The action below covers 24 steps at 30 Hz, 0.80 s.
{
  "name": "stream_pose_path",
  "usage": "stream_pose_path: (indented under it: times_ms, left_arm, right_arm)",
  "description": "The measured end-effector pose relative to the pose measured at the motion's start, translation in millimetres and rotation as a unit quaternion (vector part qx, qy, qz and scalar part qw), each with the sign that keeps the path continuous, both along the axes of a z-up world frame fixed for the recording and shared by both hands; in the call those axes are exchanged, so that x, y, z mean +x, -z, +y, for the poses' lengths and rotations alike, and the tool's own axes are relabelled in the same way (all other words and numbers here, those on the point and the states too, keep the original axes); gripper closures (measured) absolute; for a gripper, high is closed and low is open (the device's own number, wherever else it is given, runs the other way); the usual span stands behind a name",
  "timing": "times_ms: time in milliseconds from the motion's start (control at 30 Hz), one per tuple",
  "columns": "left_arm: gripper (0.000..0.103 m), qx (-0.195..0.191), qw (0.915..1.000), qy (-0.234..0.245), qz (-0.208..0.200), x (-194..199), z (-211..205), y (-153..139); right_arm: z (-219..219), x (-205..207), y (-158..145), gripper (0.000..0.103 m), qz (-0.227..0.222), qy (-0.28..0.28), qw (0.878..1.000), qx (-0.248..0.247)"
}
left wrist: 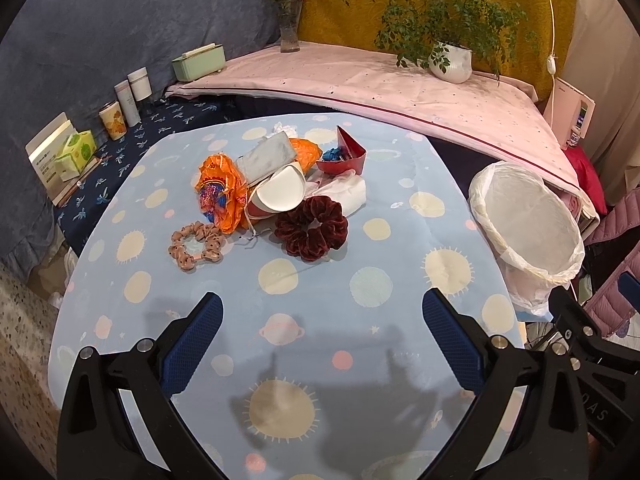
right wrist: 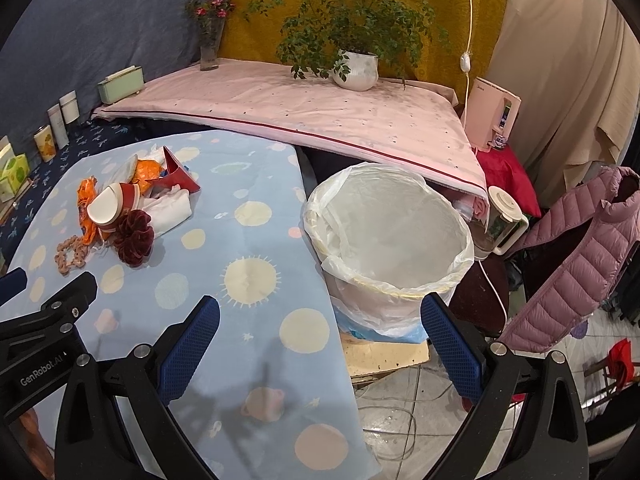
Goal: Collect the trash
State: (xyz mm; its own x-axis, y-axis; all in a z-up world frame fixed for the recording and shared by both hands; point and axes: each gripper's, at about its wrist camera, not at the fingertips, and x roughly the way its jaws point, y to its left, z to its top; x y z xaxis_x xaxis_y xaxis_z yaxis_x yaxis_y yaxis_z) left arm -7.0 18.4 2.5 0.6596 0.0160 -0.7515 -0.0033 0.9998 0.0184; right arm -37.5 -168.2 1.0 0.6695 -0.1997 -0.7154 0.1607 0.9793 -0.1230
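Two big things frame our job: the worktop (left wrist: 400,248) under its blue planet cloth, and the bin (right wrist: 392,240), lined with a white bag, standing just off its right edge and looking empty as far as we can see inside. Between them in size is the trash pile (left wrist: 280,184) near the far middle of the worktop: an orange wrapper (left wrist: 220,192), a grey pouch (left wrist: 266,156), a crushed paper cup (left wrist: 280,194), white tissue (left wrist: 344,192) and a red folded paper (left wrist: 348,152). We judge all of it light and soft or crushable; the wrapper is probably slick and should be pinched at a bunched fold, the cup by its flattened rim, the tissue anywhere. Smaller, at the pile's near edge, lie a dark red scrunchie (left wrist: 312,228) and a beige one (left wrist: 196,244), springy and easy to snag, likely not trash. Our left gripper (left wrist: 322,336) and right gripper (right wrist: 320,336) both hover with fingers spread wide, holding nothing, near the front of the worktop, well apart from the pile. A blue scrap beside the red paper is too small to identify, and what lies under the cup is hidden.
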Motion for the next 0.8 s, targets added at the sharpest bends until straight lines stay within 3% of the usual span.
stream_pose_path:
  times_ms: [800]
  left_arm:
    - [0.008, 0.000, 1.0000, 0.003, -0.004, -14.1, -1.8, -1.4]
  right_arm:
    - [4.5, -10.0, -1.6, 0.007, -0.008, -0.003, 1.000, -0.005]
